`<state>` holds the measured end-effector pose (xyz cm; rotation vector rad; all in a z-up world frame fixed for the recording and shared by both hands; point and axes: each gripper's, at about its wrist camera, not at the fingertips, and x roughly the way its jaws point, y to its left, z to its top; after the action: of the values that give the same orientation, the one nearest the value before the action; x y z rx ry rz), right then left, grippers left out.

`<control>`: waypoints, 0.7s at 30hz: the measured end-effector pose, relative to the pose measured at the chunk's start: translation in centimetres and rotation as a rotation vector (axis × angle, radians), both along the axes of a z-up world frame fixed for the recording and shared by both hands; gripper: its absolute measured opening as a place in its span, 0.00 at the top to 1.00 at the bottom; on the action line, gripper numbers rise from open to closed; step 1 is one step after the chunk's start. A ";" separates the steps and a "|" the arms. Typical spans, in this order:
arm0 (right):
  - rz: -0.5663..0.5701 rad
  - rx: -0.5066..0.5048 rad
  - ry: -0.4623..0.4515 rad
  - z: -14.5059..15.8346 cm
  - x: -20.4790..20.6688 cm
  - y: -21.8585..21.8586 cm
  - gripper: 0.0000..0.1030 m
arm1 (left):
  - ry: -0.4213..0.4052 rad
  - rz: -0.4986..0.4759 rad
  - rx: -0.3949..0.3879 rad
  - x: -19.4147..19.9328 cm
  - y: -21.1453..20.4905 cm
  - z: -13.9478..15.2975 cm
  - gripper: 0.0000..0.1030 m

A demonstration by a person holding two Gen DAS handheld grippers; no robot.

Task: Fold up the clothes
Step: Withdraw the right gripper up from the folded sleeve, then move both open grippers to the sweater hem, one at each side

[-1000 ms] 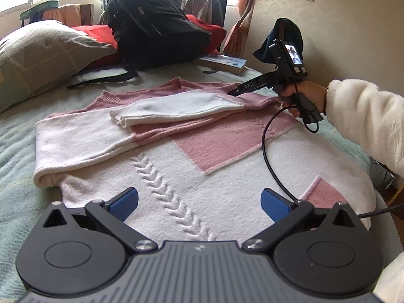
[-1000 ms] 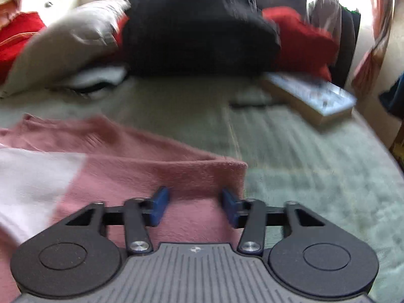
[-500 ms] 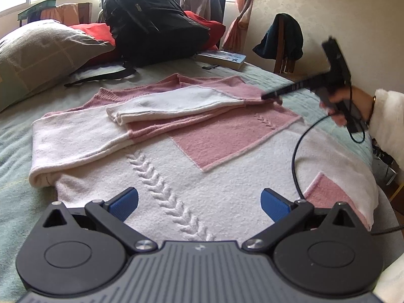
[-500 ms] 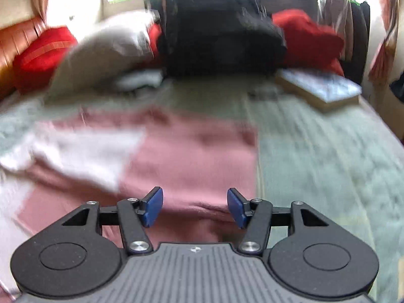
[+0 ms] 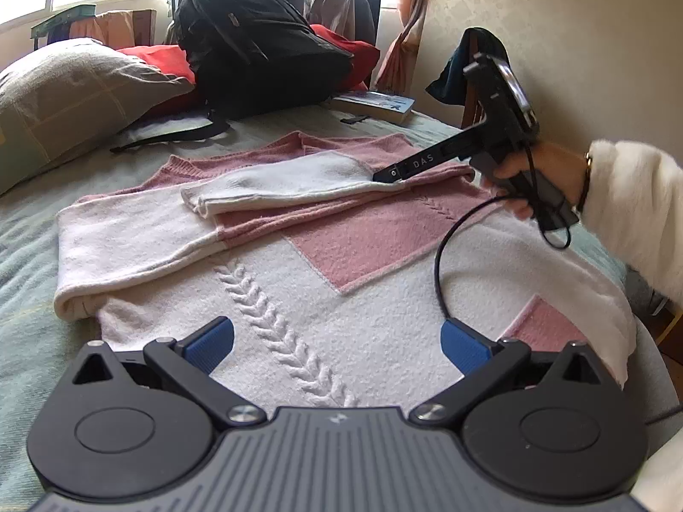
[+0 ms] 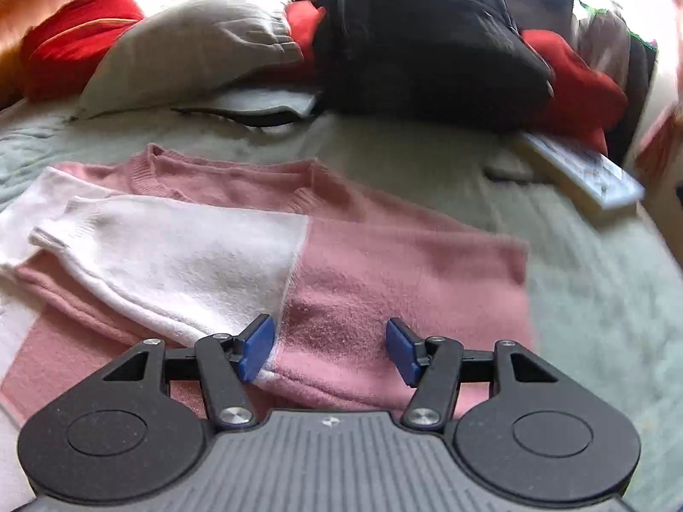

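- Daylight from the windows at the top of the frame falls on a bed with a green cover, where we work.
- Our left tool hovers at the bottom centre over the hem, its blue pads spread wide and holding nothing.
- Our right tool sits low over the pink part of the upper sleeve, parted and empty.
- Between them the sweater, pink and white knit, lies flat across mid-frame, both sleeves laid over the chest.
- We judge it soft, light and floppy; pinching a doubled edge at shoulder or hem should hold best.
- Beyond it, at the upper edge, we see a pillow, a black backpack and a book.
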<state>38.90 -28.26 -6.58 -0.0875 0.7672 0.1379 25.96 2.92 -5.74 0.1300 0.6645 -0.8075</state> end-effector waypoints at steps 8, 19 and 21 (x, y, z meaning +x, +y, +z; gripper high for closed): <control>-0.015 0.067 -0.036 3.9 -10.5 -3.5 0.29 | -0.008 0.012 0.042 -0.9 -1.0 1.1 0.01; 0.052 0.052 -0.078 0.0 -24.4 -1.3 0.18 | 0.107 0.026 0.128 -7.5 -4.6 2.5 0.01; 0.053 0.127 -0.076 -0.9 -25.6 -1.5 0.13 | 0.144 0.042 0.137 -8.5 -4.8 1.5 0.01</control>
<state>13.31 -29.72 -7.51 0.0070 0.6794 0.2323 17.50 -1.92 -4.20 0.1828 0.8564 -0.7351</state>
